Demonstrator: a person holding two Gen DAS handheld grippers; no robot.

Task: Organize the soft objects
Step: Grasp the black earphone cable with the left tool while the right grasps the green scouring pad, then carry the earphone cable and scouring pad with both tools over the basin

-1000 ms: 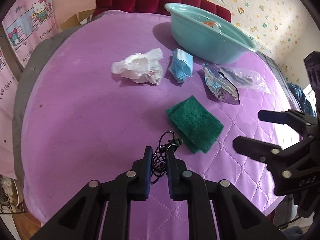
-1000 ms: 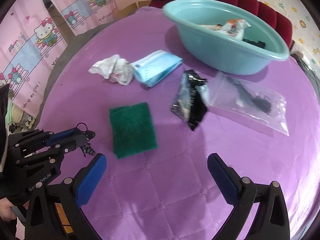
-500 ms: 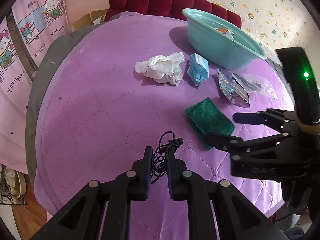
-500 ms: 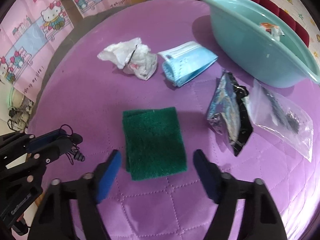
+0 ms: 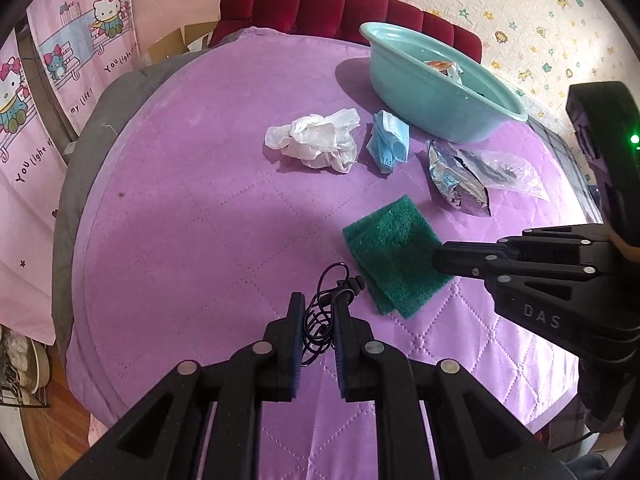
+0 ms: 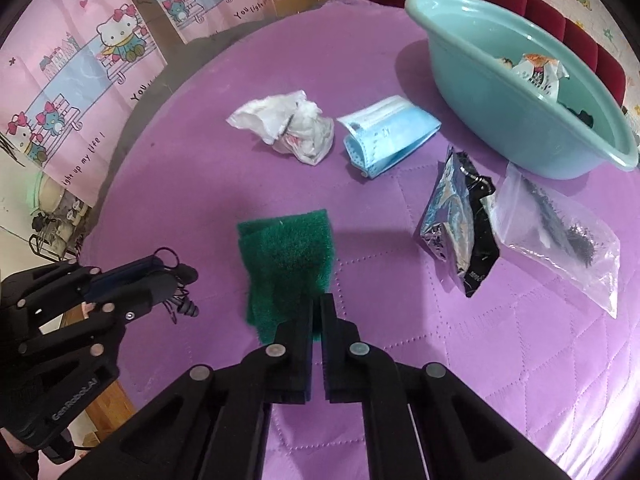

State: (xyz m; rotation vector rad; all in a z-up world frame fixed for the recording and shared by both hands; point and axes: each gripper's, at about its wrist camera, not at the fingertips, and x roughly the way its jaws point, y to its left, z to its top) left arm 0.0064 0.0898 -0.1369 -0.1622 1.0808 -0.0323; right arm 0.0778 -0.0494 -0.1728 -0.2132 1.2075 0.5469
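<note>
A folded green scouring pad [image 5: 384,248] [image 6: 286,248] lies on the purple quilted table cover [image 5: 200,220]. My right gripper [image 6: 317,300] [image 5: 438,258] is shut on the pad's near edge, with green showing between the jaws. My left gripper [image 5: 318,300] [image 6: 168,276] is shut on a tangle of black wired earphones [image 5: 340,284] [image 6: 186,308] and holds them just left of the pad. A teal basin [image 5: 420,100] [image 6: 500,112] with a few items inside stands at the back right.
Between pad and basin lie a crumpled white plastic bag [image 5: 316,140] [image 6: 288,124], a blue pack of face masks [image 5: 388,140] [image 6: 388,136], a silver foil packet [image 5: 456,176] [image 6: 452,208] and a clear zip bag [image 5: 504,168] [image 6: 560,232]. A red padded headboard [image 5: 340,4] borders the far edge.
My right gripper moved left onto the green pad and its jaws went from wide open to shut on the pad's edge. The left gripper kept its grip on the earphones.
</note>
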